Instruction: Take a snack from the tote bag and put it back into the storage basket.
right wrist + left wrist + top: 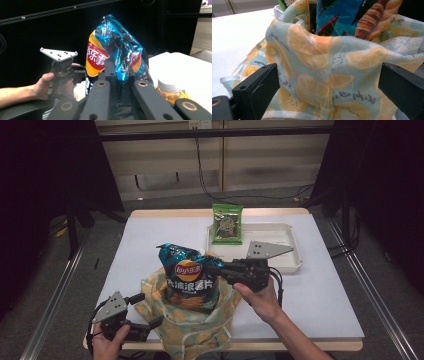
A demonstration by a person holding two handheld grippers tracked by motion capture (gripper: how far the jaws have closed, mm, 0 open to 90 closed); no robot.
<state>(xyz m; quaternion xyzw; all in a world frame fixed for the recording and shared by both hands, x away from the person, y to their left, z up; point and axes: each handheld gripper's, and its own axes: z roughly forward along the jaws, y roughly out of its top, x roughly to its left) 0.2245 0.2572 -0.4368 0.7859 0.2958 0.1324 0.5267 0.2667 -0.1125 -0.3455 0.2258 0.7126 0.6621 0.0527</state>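
A teal Lay's chip bag (186, 276) stands upright inside a cloth bag printed with orange slices (200, 332) at the table's front middle. My right gripper (214, 268) comes in from the right and is shut on the chip bag's upper right edge. In the right gripper view its jaws (120, 73) pinch the crinkled foil of the chip bag (112, 42). My left gripper (147, 310) sits at the cloth bag's left side. Its jaws (329, 85) stand wide apart, with the cloth bag's wall (317, 62) in front of them.
A white tray (295, 262) lies at the back right, with a green snack packet (227, 223) leaning on its far left rim. A bottle with a white cap and amber liquid (172, 91) stands low beside the chip bag. White table sheet (325, 295) spreads right of my hand.
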